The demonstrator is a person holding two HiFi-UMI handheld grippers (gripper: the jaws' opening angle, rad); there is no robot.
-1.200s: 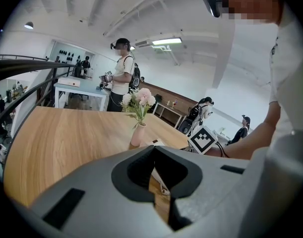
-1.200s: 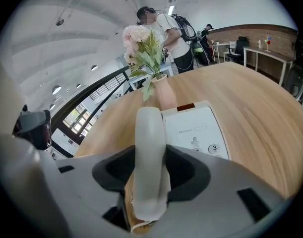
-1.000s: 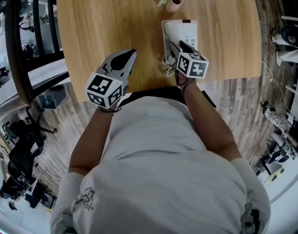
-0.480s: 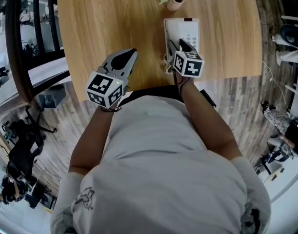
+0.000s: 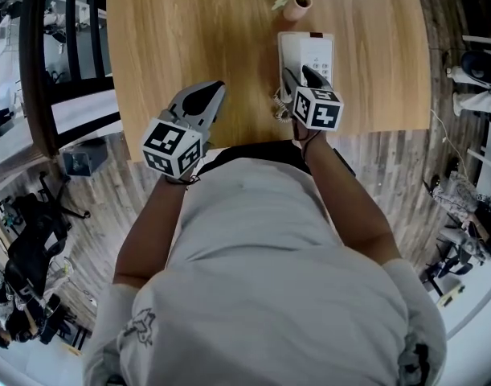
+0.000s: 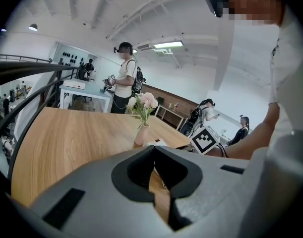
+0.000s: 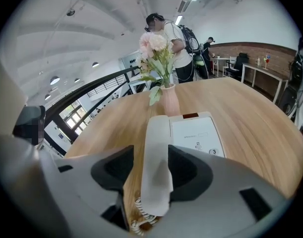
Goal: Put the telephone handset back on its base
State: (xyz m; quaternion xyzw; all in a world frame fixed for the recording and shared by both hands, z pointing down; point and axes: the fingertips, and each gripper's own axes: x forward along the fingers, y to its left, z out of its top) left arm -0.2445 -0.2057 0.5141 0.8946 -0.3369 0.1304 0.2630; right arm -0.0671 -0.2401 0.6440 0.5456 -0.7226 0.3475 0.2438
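Now the right gripper's jaws have just been opening and stand released, with the handset between them and a gap showing on one side. It lies along the left side of its base on the counter, so it looks seated, and I judge only withdrawal remains. The left gripper hovers well apart, jaws clenched on nothing

The light-wood tabletop carries a white rectangular plastic telephone base close to its near edge. A white handset lies along the base's left side. A coiled white cord rests on the wood at the base's near end. Just beyond the base stands a small pink vase of pale flowers.
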